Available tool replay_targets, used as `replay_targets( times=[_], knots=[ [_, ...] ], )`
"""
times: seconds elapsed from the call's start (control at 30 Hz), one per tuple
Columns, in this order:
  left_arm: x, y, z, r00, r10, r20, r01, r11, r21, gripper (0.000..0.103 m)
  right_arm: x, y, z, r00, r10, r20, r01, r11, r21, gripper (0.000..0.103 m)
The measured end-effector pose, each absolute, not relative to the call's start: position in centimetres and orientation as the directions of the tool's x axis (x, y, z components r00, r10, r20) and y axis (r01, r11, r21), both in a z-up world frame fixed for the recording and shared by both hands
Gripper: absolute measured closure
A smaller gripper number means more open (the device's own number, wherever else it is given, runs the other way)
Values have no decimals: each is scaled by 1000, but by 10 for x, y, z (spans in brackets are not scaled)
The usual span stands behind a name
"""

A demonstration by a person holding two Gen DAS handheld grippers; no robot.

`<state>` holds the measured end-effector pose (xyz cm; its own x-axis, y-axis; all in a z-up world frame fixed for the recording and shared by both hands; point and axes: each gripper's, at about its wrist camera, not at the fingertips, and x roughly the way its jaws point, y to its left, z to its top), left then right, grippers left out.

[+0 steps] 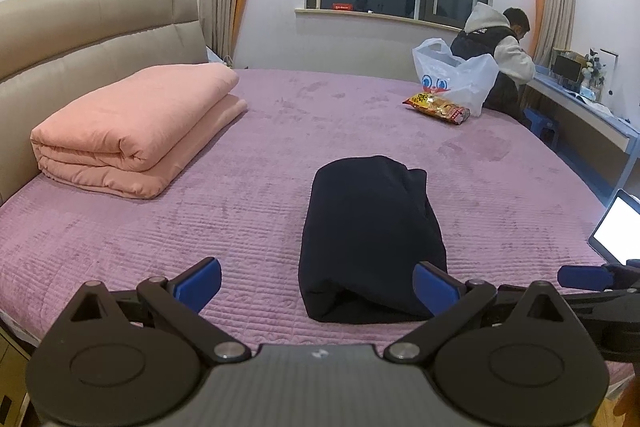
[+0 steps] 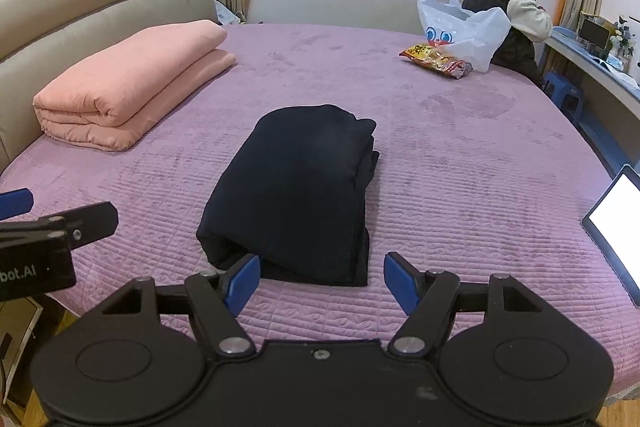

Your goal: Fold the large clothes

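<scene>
A dark navy garment (image 1: 368,235) lies folded into a thick compact bundle on the purple quilted bed cover (image 1: 240,211). It also shows in the right wrist view (image 2: 296,191). My left gripper (image 1: 318,285) is open and empty, just in front of the bundle's near end, its right fingertip (image 1: 434,287) overlapping the bundle's near right corner. My right gripper (image 2: 320,283) is open and empty, close in front of the bundle's near edge. The left gripper's side (image 2: 52,227) shows at the left of the right wrist view.
A folded pink quilt (image 1: 136,131) lies at the left by the beige headboard (image 1: 80,27). A white plastic bag (image 1: 456,75) and a snack packet (image 1: 438,109) sit at the far right. A person (image 1: 500,55) sits beyond. A lit screen (image 1: 620,231) stands at the bed's right edge.
</scene>
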<state>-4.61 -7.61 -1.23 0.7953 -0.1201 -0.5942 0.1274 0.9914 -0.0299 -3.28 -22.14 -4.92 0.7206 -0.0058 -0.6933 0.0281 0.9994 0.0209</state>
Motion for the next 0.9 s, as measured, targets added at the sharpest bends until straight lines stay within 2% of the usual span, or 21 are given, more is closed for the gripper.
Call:
replay_targets(
  times=[0.67, 0.9],
  knots=[
    [-42, -76, -22, 778, -115, -618, 136, 991, -14, 0, -30, -223, -60, 697, 9, -717, 45, 997, 57, 21],
    [-54, -77, -17, 838, -91, -538, 142, 988, 53, 0, -32, -221, -61, 690, 15, -724, 44, 997, 63, 21]
  ],
)
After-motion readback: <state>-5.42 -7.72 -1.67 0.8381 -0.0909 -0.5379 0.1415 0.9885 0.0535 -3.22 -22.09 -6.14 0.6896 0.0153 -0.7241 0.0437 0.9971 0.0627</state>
